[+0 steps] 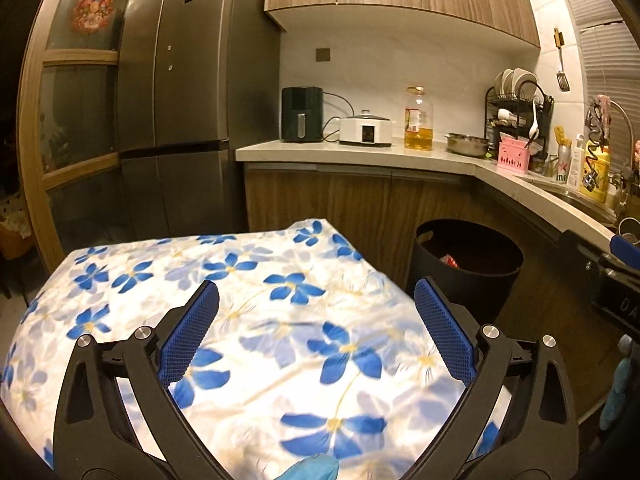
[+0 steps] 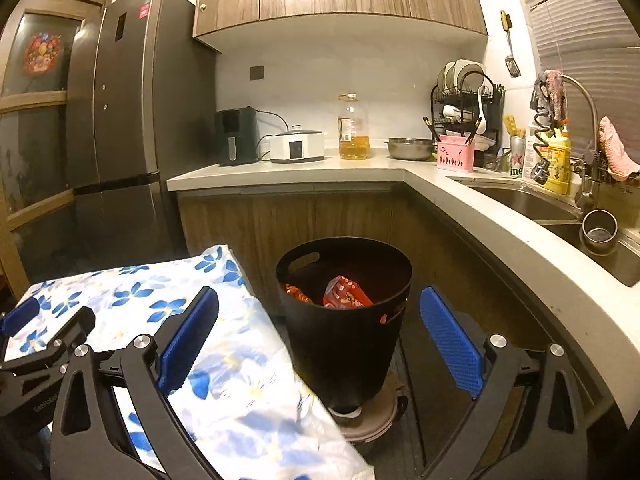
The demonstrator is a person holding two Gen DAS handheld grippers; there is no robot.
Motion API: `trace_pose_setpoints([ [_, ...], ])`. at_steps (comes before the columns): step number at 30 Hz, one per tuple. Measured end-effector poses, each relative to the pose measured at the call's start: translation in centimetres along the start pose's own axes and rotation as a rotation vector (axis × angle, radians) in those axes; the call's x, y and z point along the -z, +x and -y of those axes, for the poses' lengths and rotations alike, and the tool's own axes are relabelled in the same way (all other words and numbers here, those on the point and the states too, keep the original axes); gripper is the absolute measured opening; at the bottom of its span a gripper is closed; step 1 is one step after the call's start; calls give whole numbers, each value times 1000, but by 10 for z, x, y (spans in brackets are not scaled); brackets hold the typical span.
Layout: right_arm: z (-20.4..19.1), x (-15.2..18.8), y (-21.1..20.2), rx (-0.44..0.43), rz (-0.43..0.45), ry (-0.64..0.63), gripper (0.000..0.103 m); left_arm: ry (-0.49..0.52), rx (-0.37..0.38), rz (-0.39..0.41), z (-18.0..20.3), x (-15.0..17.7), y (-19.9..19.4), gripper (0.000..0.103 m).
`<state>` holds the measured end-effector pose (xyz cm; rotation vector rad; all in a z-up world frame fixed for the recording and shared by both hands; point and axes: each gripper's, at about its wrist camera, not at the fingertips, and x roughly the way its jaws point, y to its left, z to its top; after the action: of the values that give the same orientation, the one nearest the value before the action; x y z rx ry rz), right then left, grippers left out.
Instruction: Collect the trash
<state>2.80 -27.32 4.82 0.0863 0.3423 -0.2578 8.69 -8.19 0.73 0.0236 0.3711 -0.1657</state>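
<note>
A black trash bin (image 2: 344, 320) stands on the floor beside a table covered with a white cloth with blue flowers (image 1: 248, 320). Red snack wrappers (image 2: 346, 294) lie inside the bin. The bin also shows in the left wrist view (image 1: 468, 264), with a bit of red wrapper (image 1: 450, 261) in it. My left gripper (image 1: 316, 304) is open and empty above the cloth. My right gripper (image 2: 320, 312) is open and empty, hovering in front of the bin, its left finger over the table edge. The left gripper's body (image 2: 44, 344) shows at the left of the right wrist view.
A kitchen counter (image 2: 304, 170) runs behind and to the right, carrying an air fryer (image 2: 236, 136), a white cooker (image 2: 297, 146), an oil bottle (image 2: 354, 128), a metal bowl (image 2: 410, 148), a dish rack (image 2: 466, 108) and a sink (image 2: 532, 204). A tall fridge (image 2: 132, 112) stands at the left.
</note>
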Motion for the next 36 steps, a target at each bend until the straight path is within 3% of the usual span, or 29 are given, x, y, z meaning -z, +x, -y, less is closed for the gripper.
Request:
trace_pose_setpoints([
  [16,-29,17,-50,-26,7,-40,97,-22,-20,35,-23,13,-59,97],
  [36,-42,22,-65,-36,13,-48,97,-48,-28,44,-29,14,-73,97],
])
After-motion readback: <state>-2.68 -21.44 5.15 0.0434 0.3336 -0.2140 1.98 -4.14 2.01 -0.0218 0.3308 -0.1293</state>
